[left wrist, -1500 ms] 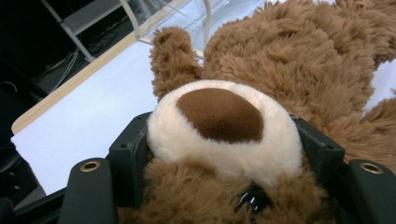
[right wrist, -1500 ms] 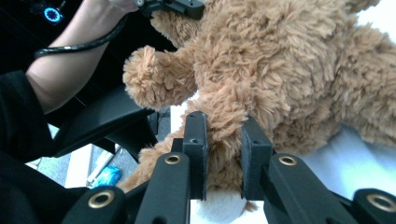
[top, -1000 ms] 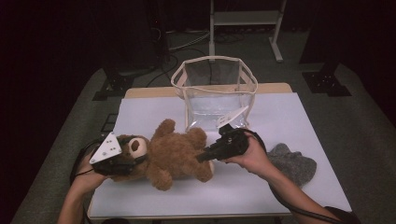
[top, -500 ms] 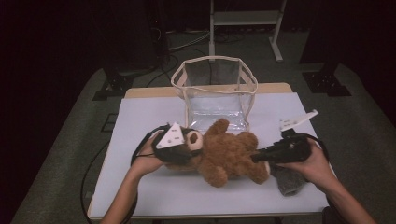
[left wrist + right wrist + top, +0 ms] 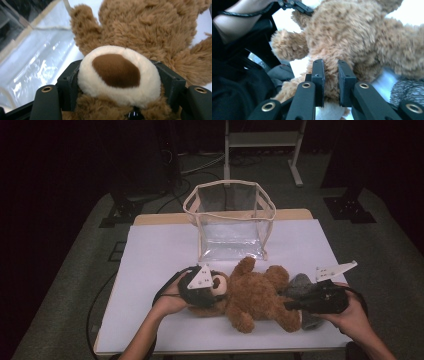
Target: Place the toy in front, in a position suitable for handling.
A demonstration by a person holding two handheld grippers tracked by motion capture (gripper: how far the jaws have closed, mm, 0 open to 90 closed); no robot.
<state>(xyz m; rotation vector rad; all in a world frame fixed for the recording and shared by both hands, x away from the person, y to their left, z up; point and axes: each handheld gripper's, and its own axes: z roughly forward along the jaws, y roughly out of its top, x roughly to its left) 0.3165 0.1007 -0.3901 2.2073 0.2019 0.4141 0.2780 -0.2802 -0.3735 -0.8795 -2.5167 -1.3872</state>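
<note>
Dark floor and stands surround the white tabletop [image 5: 150, 250], where a clear plastic bag [image 5: 230, 222] with a cream rim stands open at the middle of the far edge. Near the front edge, right of centre, a brown teddy bear [image 5: 255, 297] lies on its back, head toward the left edge, legs toward the right. Just beside its legs, close to the front right corner, rests a grey knitted cloth [image 5: 299, 285]. The left tongs [image 5: 120, 80] clasp the bear's head on both sides of its cream muzzle, having just eased slightly wider. The right tongs [image 5: 330, 82] pinch one of the bear's legs, pressed nearly together on the fur.
</note>
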